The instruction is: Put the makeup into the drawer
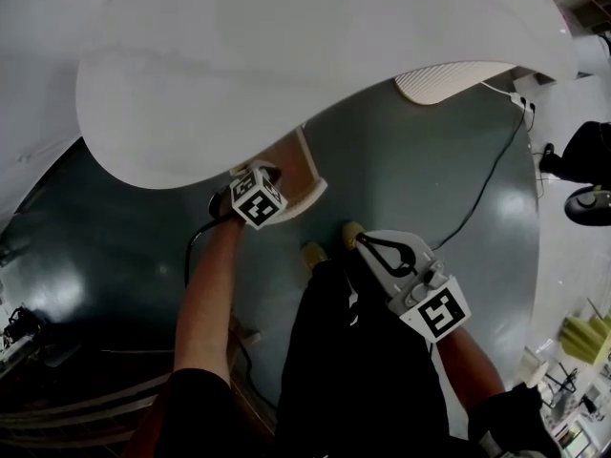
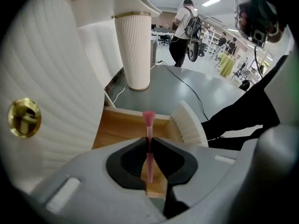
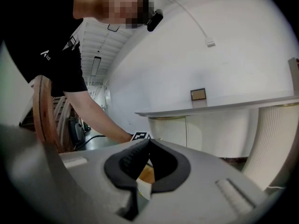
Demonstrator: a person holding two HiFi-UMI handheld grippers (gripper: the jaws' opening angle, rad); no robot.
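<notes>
Two left fingers (image 2: 125, 158): closed on the makeup stick (image 2: 148, 125), which is pinched part-way along its shaft.
Makeup stick, axis: its long axis is laid along the line the fingers point; the flared pink tip is pointed away from the left gripper (image 2: 149, 143), the plain end back between the pads.
Makeup stick, place: it is held in the air over the open drawer (image 2: 117, 129) and is not set down in it.
Drawer: it is pulled out, its wooden inside is shown, and its ribbed white front (image 2: 189, 122) stands to the right of the stick.
Left arm: the bare forearm (image 1: 205, 303) is stretched forward, and the gripper is reached in under the rim of the white surface (image 1: 286, 55).
Right fingers (image 3: 128, 160): closed tip to tip, with nothing held between them.
Right gripper (image 1: 365, 240): it is kept back close to the body, above the dark floor (image 1: 420, 170), well apart from the drawer.
Surroundings: a ribbed white column (image 2: 133, 50) is seen beyond the drawer, and a gold knob (image 2: 24, 118) at the left.
</notes>
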